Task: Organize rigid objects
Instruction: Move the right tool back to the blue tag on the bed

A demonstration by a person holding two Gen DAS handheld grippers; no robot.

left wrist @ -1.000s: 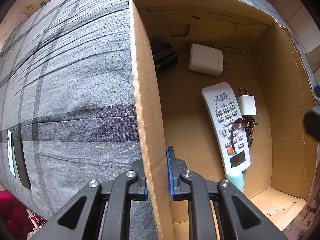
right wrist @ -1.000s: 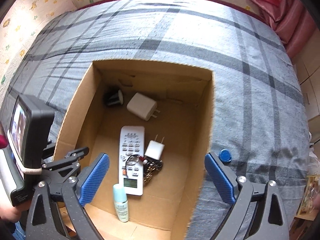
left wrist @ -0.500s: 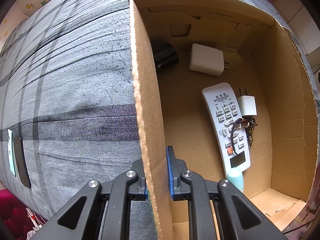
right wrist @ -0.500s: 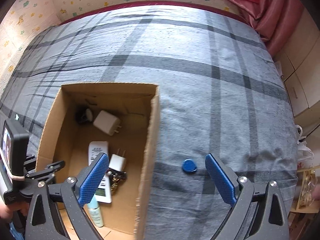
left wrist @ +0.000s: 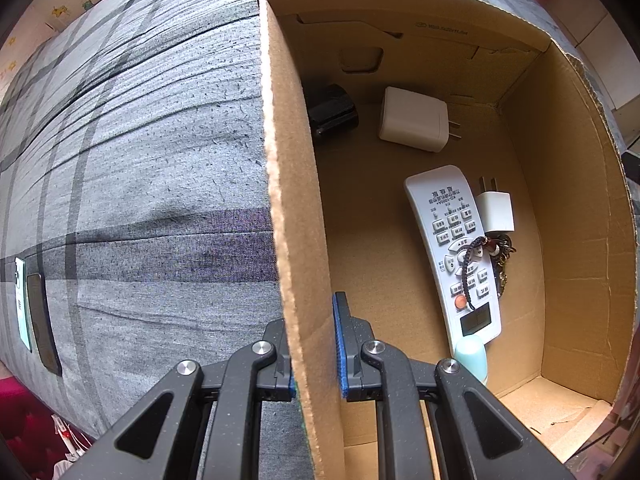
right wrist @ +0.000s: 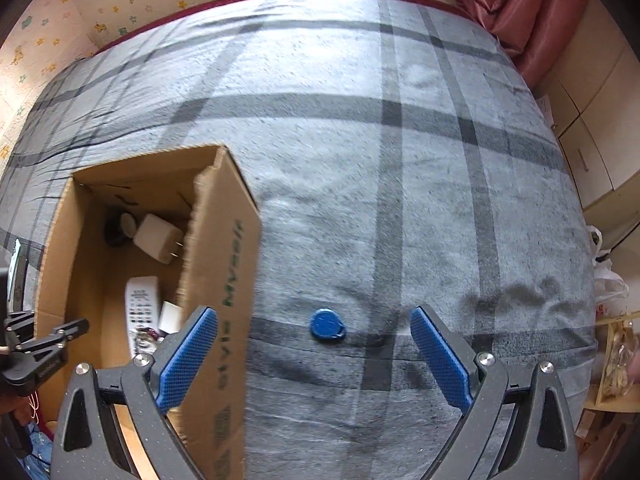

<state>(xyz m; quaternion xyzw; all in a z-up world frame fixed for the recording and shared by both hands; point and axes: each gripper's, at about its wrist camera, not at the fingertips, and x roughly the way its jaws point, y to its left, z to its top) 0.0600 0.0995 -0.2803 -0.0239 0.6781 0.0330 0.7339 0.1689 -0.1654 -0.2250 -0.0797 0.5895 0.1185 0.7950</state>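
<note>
My left gripper [left wrist: 316,344] is shut on the left wall of the cardboard box [left wrist: 292,184]. Inside the box lie a white remote [left wrist: 452,248], a large white charger [left wrist: 414,120], a small white plug [left wrist: 495,211], a black round object [left wrist: 330,114], a beaded keychain [left wrist: 498,254] and a pale green tube [left wrist: 472,358]. My right gripper [right wrist: 314,356] is open over the grey plaid bed, just right of the box [right wrist: 224,264]. A blue round tag [right wrist: 327,325] lies on the blanket between its fingers.
A phone and a pale green flat item [left wrist: 30,304] lie at the bed's left edge. Pink curtain [right wrist: 512,8] and cream cabinets [right wrist: 592,120] stand to the right of the bed. A shelf with bags [right wrist: 616,356] is at the right.
My right gripper has moved right, from above the box to over the blanket, and the blue tag now lies centred between its fingers. The left gripper keeps its hold on the box wall.
</note>
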